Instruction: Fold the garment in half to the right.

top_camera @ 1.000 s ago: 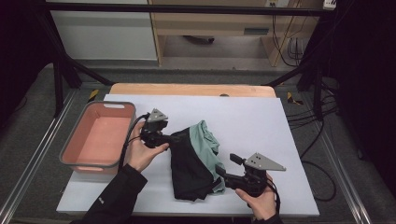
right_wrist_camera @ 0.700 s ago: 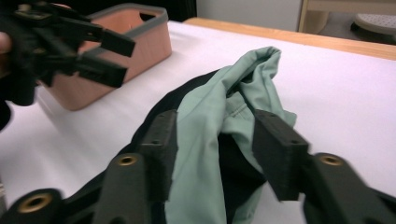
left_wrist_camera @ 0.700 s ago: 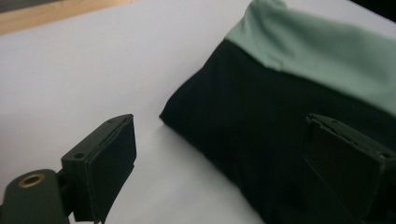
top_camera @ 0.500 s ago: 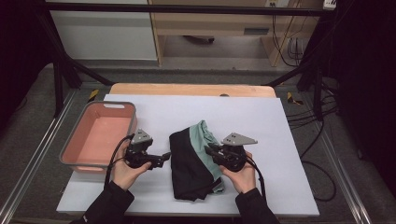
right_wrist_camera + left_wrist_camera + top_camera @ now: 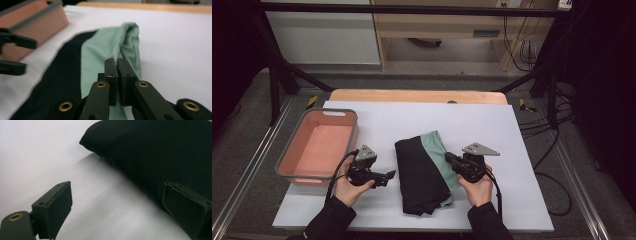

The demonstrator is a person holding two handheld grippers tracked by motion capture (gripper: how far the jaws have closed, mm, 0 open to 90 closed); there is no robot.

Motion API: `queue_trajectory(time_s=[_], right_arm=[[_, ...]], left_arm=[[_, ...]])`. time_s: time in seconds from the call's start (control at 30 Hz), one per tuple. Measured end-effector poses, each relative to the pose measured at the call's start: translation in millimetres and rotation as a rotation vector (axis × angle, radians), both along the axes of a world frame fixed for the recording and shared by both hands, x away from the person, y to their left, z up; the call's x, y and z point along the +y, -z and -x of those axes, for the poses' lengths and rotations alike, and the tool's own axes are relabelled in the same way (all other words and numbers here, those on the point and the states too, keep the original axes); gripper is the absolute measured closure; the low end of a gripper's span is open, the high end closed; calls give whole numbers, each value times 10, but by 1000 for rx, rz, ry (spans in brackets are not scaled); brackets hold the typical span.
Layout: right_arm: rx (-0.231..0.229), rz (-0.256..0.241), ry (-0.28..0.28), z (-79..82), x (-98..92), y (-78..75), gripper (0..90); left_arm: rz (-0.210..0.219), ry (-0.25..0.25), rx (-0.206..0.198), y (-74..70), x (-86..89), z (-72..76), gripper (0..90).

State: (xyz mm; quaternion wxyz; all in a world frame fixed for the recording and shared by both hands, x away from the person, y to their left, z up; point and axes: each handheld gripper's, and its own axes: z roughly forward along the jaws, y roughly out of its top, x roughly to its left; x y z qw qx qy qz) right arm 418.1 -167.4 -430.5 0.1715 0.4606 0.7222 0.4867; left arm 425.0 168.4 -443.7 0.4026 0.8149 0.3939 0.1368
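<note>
1. The folded garment (image 5: 424, 172) lies flat near the middle of the white table (image 5: 522, 150), between my 2 grippers. It is black on its left portion and pale green along its right edge.
2. My left gripper (image 5: 384, 176) rests low over the table just beside the garment's left edge, not touching it. In the left gripper view its jaws stand wide apart with bare table between them, and the black cloth (image 5: 155, 157) lies just beyond the right-hand jaw. It is released and holds nothing.
3. My right gripper (image 5: 448, 158) sits at the garment's right edge, over the green strip. In the right gripper view its jaws are pressed together pad to pad, with no cloth visible between them. The green fold (image 5: 110, 50) lies directly below and ahead of the tips. I cannot tell whether the tips touch the fabric.
4. The pink bin (image 5: 292, 172) stands at the table's left side, just beside my left hand (image 5: 346, 186), and apart from the garment.
5. My right hand (image 5: 477, 187) grips its handle near the table's front edge.
</note>
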Motion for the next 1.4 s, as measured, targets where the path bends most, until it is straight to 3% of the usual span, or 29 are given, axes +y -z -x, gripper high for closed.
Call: queue_trajectory(time_s=[0.23, 0.33, 0.47, 0.53, 0.63, 0.73, 0.87, 0.93, 1.03, 1.1, 1.27, 1.4], right_arm=[[83, 81, 51, -53, -57, 284, 877], [113, 73, 43, -72, -69, 349, 892], [62, 66, 32, -23, -94, 245, 842], [2, 70, 10, 11, -105, 143, 760], [-66, 31, -8, 21, -106, -26, 636], [-87, 22, -50, -35, -34, -135, 591], [-66, 27, -93, -217, 132, -158, 639], [-44, 27, -100, -299, 194, -138, 696], [-3, 45, -125, -387, 269, -107, 879], [11, 41, -132, -376, 256, -125, 889], [17, 30, -64, -296, 117, -118, 890], [78, 54, -20, -336, 70, 131, 889]], left_arm=[[-6, 7, 6, 47, -5, 10, 84], [-7, 9, 11, 57, -6, 13, 84], [-6, 5, 7, 45, 6, 20, 83], [-7, 3, 0, 36, 16, 19, 81], [-1, 1, -5, 28, 28, 21, 74], [-4, 5, -12, 21, 35, 25, 70], [-4, 5, -15, 21, 38, 30, 70], [-3, 5, -11, 24, 44, 25, 70], [-5, 3, -5, 36, 50, 21, 70], [-5, 2, -5, 39, 53, 20, 70], [-1, 2, 6, 54, 48, 12, 70], [-7, 8, 10, 71, 36, 9, 71]])
